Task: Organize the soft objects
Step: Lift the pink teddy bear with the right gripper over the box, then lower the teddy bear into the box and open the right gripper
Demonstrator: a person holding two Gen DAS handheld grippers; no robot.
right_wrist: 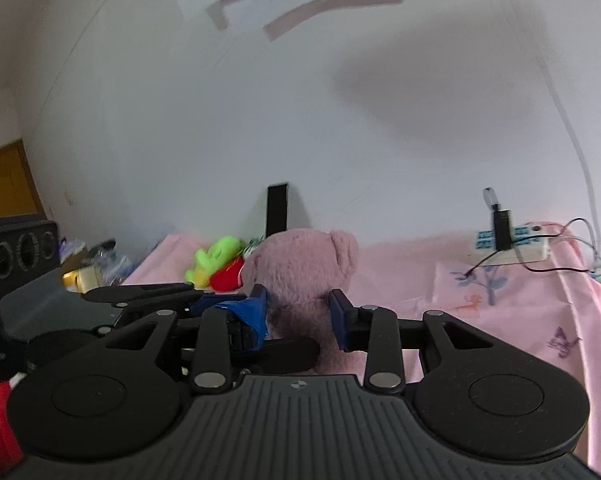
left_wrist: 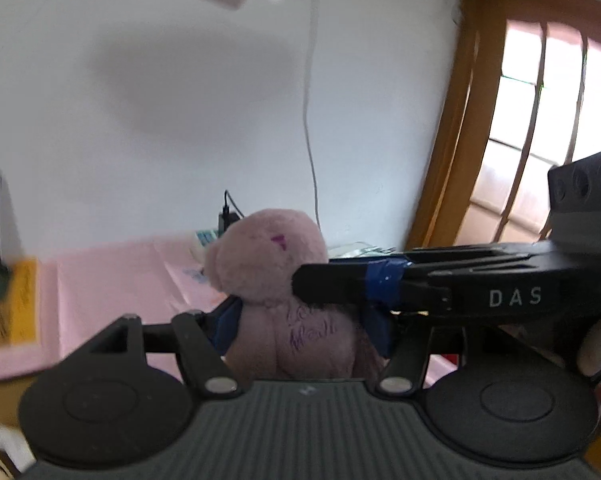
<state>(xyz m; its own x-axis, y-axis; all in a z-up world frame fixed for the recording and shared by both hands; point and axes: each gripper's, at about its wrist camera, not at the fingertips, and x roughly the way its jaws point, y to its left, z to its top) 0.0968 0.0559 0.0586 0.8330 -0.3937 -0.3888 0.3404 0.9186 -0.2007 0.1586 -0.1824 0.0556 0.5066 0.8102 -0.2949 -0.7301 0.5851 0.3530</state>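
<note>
Both grippers are clamping the pink teddy bear (left_wrist: 284, 292) at once, holding it upright above the pink sheet (right_wrist: 480, 320). Left gripper (left_wrist: 300, 328) is squeezing the body; right gripper (right_wrist: 300, 316) is pinching higher, just under the head, crossing in from the side. Other soft toys (right_wrist: 220, 268) are lying beyond, near the wall.

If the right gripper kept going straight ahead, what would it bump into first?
The pink teddy bear, already squeezed between the right gripper's blue pads. Past the bear, probably the pink cloth and then the white wall, though depth is unclear.
</note>
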